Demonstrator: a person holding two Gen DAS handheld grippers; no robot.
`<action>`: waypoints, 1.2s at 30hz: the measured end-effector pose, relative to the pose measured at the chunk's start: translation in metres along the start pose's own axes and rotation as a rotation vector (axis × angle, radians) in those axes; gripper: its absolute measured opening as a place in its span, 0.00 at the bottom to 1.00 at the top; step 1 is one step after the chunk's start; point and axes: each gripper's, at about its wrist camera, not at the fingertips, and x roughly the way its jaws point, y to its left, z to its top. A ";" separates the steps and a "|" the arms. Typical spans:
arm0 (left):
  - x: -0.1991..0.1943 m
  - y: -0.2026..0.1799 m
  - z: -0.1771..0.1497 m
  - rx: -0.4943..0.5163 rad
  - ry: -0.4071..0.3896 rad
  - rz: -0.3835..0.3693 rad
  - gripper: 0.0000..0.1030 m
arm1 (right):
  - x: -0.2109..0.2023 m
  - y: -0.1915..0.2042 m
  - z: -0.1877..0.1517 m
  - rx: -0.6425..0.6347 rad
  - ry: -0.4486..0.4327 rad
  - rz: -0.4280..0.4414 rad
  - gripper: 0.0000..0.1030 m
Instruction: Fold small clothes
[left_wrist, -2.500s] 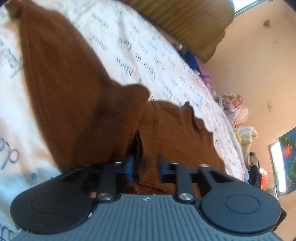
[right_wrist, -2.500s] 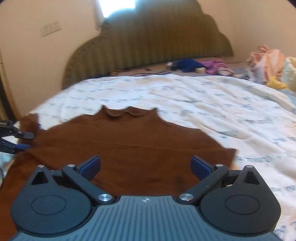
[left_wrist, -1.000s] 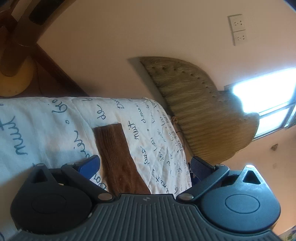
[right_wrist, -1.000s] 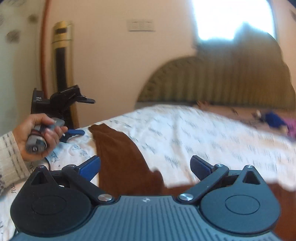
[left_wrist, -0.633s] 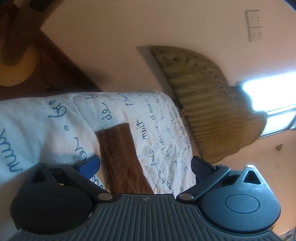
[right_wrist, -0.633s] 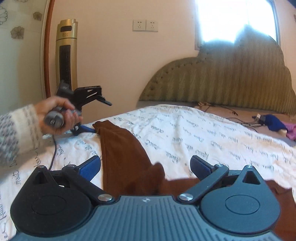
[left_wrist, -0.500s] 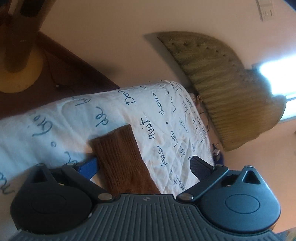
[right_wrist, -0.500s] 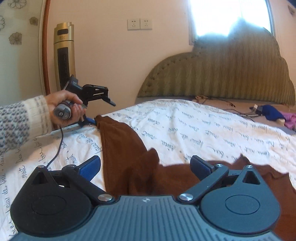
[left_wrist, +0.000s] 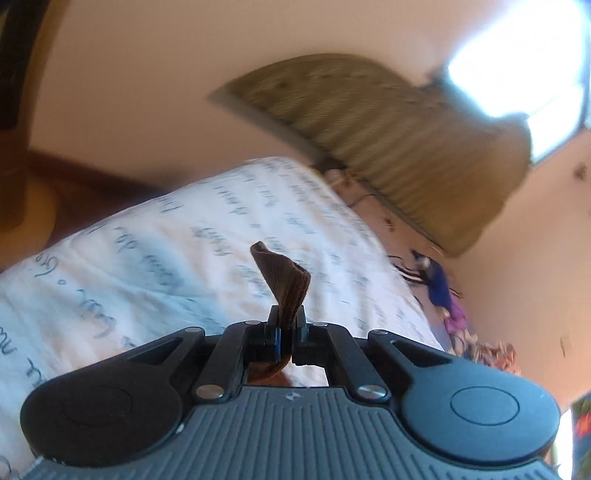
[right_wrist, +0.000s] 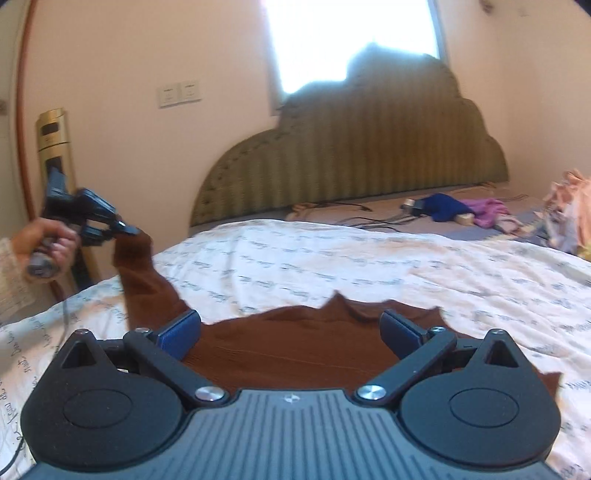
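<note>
Left wrist view: the left gripper has its jaws pressed together on the cuff end of a brown sleeve. The ribbed fabric stands up past the fingertips in a curled, twisted flap, and a little more of it shows below the jaws, close to the gripper body. Beyond it lies the bed, covered in a white sheet printed with blue script. An olive, ribbed headboard stands against the wall, with a bright window above it. Blue and purple clothes lie at the far side of the bed. The whole view is somewhat blurred.

Right wrist view: the right gripper has its jaws spread wide with nothing between them, and it sits over the body of the brown sweater, which lies flat on the white sheet. The sweater's collar points toward the headboard. One sleeve runs up and to the left off the bed, lifted clear of the sheet at its end, where the left gripper pinches it. A hand with a light knitted cuff grips that tool's handle. A gold tower appliance stands by the wall behind the hand, and wall sockets sit higher up. Blue and purple clothes lie near the headboard.
</note>
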 end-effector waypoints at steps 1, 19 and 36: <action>-0.009 -0.022 -0.009 0.053 -0.008 -0.022 0.03 | -0.006 -0.007 -0.001 0.013 -0.007 -0.013 1.00; 0.052 -0.205 -0.316 0.523 0.201 -0.153 0.03 | -0.016 -0.079 -0.047 0.184 0.158 -0.048 1.00; -0.048 -0.117 -0.286 0.301 0.064 -0.177 0.98 | 0.117 -0.133 -0.067 0.776 0.459 0.329 0.56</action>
